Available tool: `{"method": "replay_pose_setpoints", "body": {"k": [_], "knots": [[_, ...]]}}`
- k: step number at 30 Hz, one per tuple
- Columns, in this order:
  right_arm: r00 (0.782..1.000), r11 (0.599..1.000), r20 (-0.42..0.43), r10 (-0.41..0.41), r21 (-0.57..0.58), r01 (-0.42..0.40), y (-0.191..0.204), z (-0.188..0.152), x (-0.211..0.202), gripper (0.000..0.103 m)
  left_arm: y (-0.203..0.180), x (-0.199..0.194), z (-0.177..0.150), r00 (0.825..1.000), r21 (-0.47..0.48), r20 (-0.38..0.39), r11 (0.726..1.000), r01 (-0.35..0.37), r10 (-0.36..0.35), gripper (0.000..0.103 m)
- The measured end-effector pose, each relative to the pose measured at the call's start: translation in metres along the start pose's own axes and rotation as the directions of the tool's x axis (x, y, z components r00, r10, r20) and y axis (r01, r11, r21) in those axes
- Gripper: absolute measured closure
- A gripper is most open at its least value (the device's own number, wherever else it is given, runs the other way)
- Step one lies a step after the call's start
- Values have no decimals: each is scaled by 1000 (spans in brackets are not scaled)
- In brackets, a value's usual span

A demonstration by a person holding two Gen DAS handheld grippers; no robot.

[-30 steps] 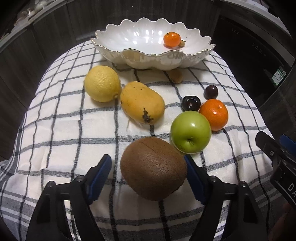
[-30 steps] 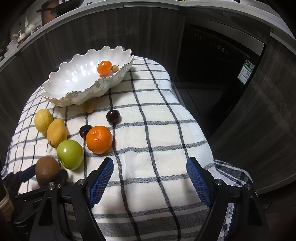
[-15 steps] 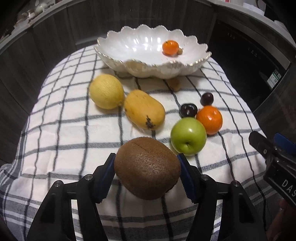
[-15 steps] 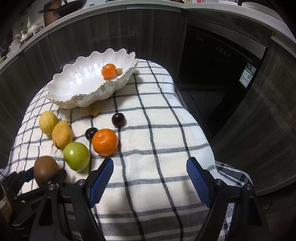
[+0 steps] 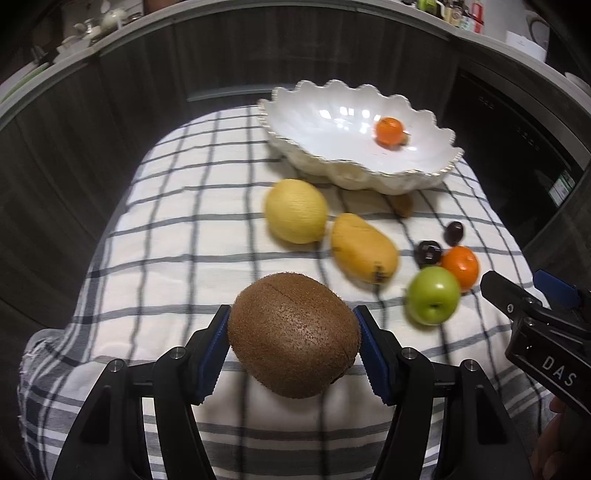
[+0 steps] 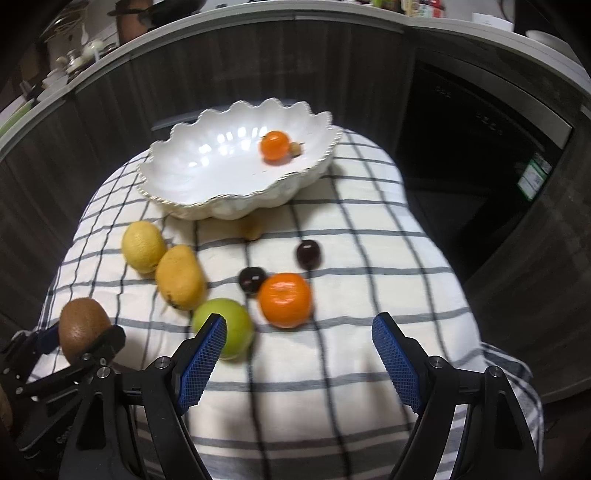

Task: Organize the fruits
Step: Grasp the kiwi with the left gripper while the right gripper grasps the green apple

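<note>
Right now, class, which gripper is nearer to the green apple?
Right. The right gripper hangs open just over the green apple, one pad in front of it. The left gripper, clamped on the kiwi, sits further off beside it.

A home kitchen is indicated. Dark wood-grain cabinet fronts (image 6: 110,122) are seen beyond the table's far edge, topped by a pale counter (image 5: 491,40) on which bottles (image 5: 461,13) and a teapot (image 5: 110,16) are kept. A built-in dark appliance with an energy label (image 6: 533,177) is set past the right edge.
</note>
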State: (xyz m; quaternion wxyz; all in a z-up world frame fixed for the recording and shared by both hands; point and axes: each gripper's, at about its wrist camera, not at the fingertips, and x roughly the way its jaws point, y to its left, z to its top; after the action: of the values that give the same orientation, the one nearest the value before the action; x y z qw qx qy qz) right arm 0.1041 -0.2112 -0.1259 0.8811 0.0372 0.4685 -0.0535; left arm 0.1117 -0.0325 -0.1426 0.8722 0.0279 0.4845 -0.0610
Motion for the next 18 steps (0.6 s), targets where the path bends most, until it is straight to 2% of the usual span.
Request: {"method": "replay_pose_setpoints", "body": {"k": [4,6,14,18], "knots": [[999,998,-13,44,-35,-44,22,0,7,22,22,-1,-2,999,-27,7,999,-31,31,39],[997,997,-24,67,-45,-68,32,0,13,26,31,0,-1,999,-40,13,998,-44,45,39],[996,998,-79,33,-48,-37,46,1,37,42,47,10,1,997,-79,13,994,-75,76,39],[994,999,-107,17,-47,-22,49,1,48,44,52,14,2,997,-91,9,993,-76,77,39]]}}
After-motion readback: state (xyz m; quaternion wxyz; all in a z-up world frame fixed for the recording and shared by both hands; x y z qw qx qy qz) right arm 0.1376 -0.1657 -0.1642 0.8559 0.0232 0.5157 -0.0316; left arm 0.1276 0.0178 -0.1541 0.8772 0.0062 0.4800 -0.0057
